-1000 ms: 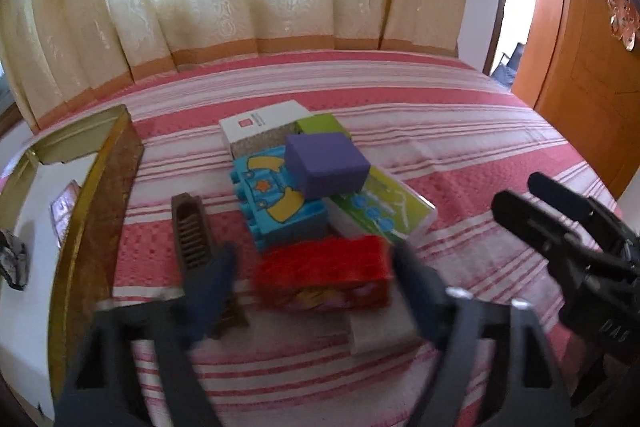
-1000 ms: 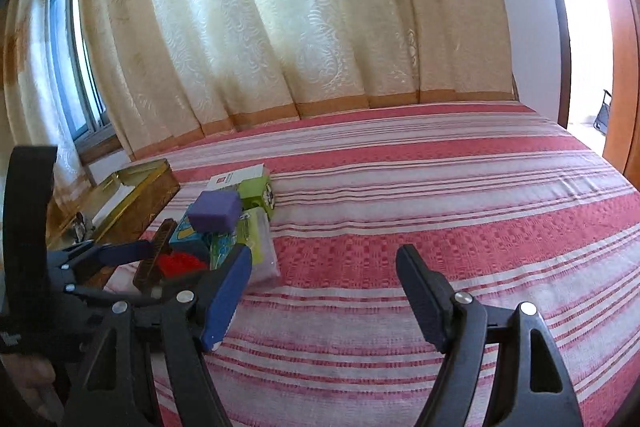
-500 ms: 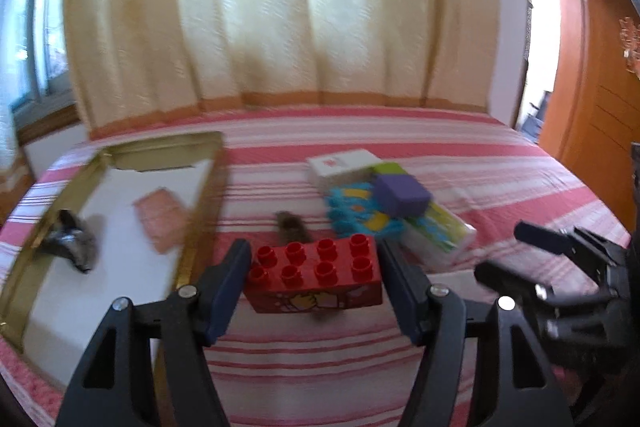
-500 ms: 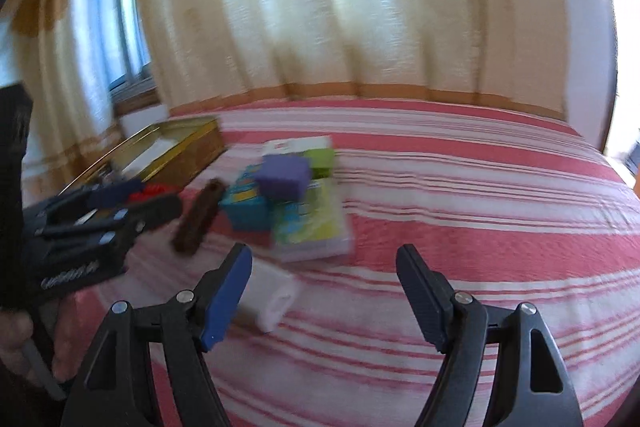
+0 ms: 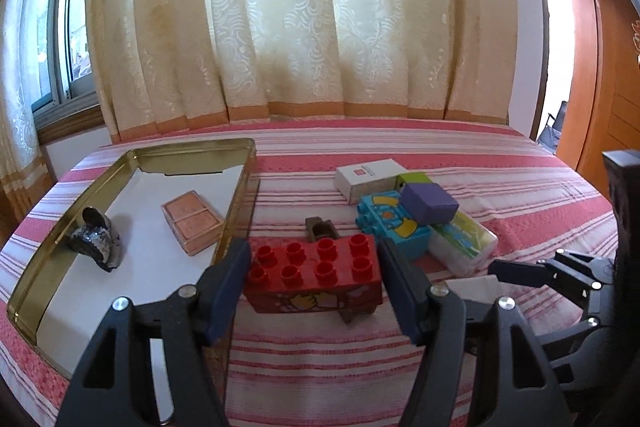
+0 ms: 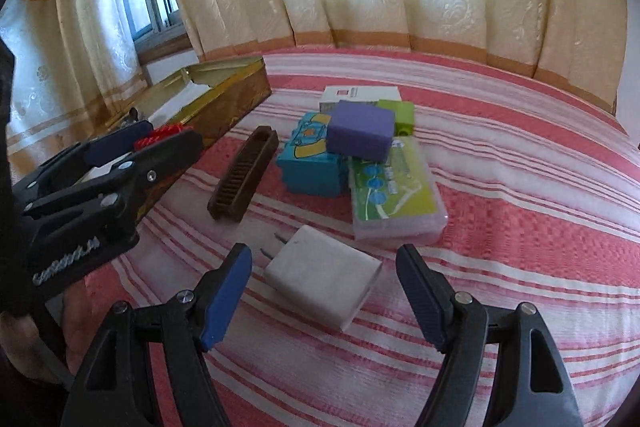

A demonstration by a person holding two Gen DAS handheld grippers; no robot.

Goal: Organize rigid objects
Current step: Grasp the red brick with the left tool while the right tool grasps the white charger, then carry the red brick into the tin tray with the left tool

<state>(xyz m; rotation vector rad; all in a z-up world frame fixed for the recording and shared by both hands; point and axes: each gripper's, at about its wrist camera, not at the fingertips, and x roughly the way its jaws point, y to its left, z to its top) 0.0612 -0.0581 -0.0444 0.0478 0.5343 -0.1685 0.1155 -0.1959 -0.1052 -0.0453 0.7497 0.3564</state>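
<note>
Red brick (image 5: 314,273): pinched end to end between the left gripper (image 5: 314,277) pads, studs up, held above the striped bedspread (image 5: 460,147), just at 3 o'clock of the gold tin (image 5: 132,157).
Left gripper: closed onto the brick; seen in the right view at 9 o'clock with a strip of red between its pads.
Right gripper (image 6: 324,297): jaws spread, one each side of the white charger (image 6: 322,277), not touching it.
White charger: flat on the bedspread, prongs pointing to 10 o'clock.
Brown comb (image 6: 244,173): at 11 o'clock of the charger, apart from it.
Pile: purple block (image 6: 360,133) atop blue brick (image 6: 310,163) and clear case (image 6: 394,191); green block (image 6: 396,115) and white box (image 6: 360,93) at its 12 o'clock.
Gold tin contents: peach compact (image 5: 192,221), dark crumpled item (image 5: 96,241).
</note>
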